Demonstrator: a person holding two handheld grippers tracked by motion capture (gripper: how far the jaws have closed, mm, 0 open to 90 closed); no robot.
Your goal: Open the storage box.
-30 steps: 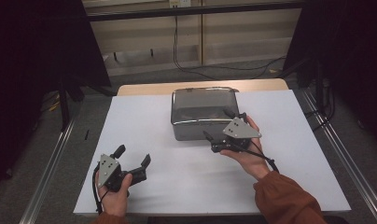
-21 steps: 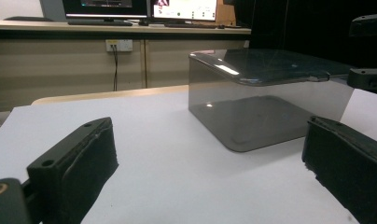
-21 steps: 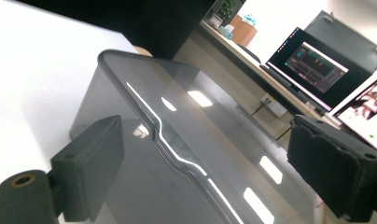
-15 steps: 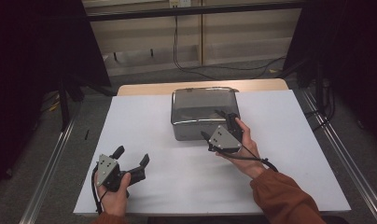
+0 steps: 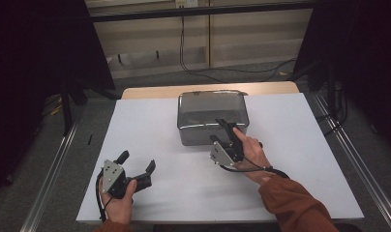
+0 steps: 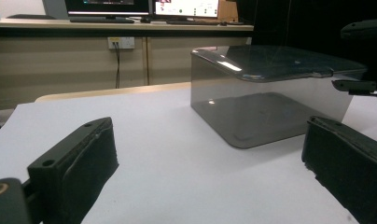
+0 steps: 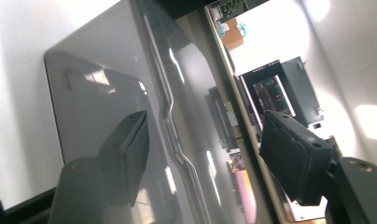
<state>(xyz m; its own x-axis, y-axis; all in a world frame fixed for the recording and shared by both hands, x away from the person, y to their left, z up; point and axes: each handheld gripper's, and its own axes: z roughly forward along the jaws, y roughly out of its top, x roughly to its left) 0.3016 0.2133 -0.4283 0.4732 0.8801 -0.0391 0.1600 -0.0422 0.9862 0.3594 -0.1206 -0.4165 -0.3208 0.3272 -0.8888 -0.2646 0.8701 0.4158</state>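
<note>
A smoky translucent box [image 5: 212, 116] with a lid stands at the back middle of the white table [image 5: 300, 125]. My right gripper [image 5: 217, 130] is turned on its side at the box's front right edge. Its jaws have just been closing and stand one above and one below the lid's rim. In the right gripper view the right gripper [image 7: 210, 154] has the rim ridge [image 7: 175, 135] between its pads, with a gap on both sides. My left gripper [image 5: 136, 161] rests open near the table's front left with nothing in it. The left gripper [image 6: 210, 158] faces the box [image 6: 270, 93].
The table's wooden far edge [image 5: 150, 92] shows behind the box. Metal rails [image 5: 53, 169] run along both sides of the table. Cables [image 5: 193, 67] hang by the wall behind. Monitors [image 6: 144, 7] stand on a desk beyond.
My right gripper has slid left and down to the box's front edge, rolled onto its side, and its jaws have narrowed around the lid's rim. The left gripper has stayed put.
</note>
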